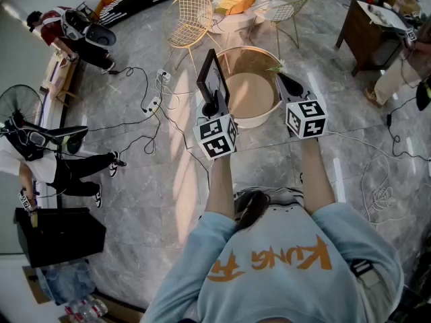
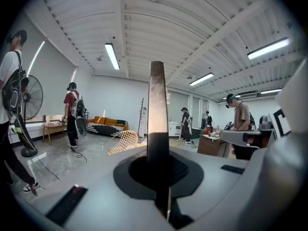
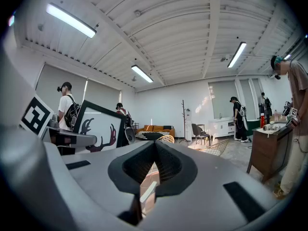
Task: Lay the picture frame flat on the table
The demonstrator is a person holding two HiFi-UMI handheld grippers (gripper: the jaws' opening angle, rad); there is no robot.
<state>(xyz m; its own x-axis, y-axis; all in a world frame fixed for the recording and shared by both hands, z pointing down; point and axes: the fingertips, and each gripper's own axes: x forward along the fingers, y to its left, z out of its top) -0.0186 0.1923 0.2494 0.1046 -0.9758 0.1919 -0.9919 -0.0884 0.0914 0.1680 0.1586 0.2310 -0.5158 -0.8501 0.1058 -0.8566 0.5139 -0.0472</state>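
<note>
Picture frame (image 1: 213,78) upright over table's (image 1: 264,120) left rim, clamped in left gripper's (image 1: 214,103) shut fingers, right gripper's (image 1: 285,83) fingers closed on nothing; next, likely tilting then lowering flat.

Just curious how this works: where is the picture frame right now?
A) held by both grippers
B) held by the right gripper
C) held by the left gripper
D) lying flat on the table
C: the left gripper is shut on the upright picture frame's edge; the right gripper holds nothing.
</note>
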